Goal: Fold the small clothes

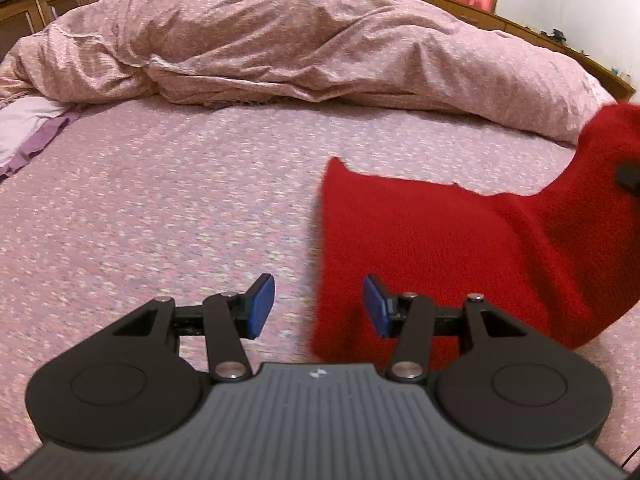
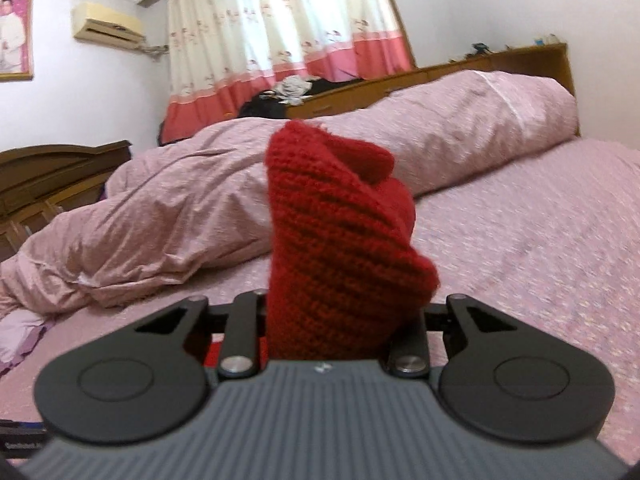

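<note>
— While the left gripper [image 1: 319, 306] hangs spread and empty over the bedsheet [image 1: 160, 208], where is the garment?

— Just to its right: the red knit garment [image 1: 440, 248] lies mostly flat on the near part of the bed, its left edge beside the gripper's blue pads [image 1: 264, 306]. Its far right end is drawn up off the sheet.

— By the right gripper [image 2: 344, 320]?

— Yes, pinching a bunched fold of the knit; the fingertips themselves are hidden.

— How should the fold go?

— I'd carry that end leftward and low, lay it edge to edge, and let the left tongs pin the near left edge so nothing slides.
</note>
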Demonstrator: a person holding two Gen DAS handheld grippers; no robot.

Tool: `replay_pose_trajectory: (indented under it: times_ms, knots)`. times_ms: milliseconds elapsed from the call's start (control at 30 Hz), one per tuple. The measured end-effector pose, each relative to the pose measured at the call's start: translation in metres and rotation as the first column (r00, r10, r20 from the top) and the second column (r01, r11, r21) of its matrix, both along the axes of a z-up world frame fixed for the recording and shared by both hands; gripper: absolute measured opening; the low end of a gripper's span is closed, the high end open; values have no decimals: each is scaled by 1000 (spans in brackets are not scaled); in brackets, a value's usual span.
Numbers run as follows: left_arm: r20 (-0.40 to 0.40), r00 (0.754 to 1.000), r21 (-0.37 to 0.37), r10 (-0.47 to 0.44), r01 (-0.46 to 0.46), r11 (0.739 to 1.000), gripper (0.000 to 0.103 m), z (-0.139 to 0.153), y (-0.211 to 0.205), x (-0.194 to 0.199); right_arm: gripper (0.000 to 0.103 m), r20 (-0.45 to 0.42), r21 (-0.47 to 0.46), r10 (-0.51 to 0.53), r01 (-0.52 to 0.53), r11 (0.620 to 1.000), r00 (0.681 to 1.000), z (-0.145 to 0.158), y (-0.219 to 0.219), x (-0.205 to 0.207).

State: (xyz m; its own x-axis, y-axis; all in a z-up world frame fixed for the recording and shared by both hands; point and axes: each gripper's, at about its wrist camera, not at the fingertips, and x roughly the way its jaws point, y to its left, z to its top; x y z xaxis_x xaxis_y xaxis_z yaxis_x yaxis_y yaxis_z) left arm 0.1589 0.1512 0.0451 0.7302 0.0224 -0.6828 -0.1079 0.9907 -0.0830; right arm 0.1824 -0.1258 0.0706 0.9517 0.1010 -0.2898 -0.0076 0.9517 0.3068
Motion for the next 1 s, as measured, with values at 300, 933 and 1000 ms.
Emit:
replay_pose_trajectory:
  times_ms: [300, 933, 1000]
  knots:
    - [-56, 994, -12, 89, -90, 996, 55, -11, 50, 1, 33, 33, -110, 92, -87, 990, 995, 21, 65, 10]
    - [-53, 991, -42, 122, -124, 991, 55, -24, 85, -7, 59, -100, -423, 369, -375, 825, 924, -39, 213, -7]
    - [-50, 991, -46, 126, -128, 991, 55, -24, 86, -9, 66, -101, -413, 394, -399, 818, 913, -39, 213, -15]
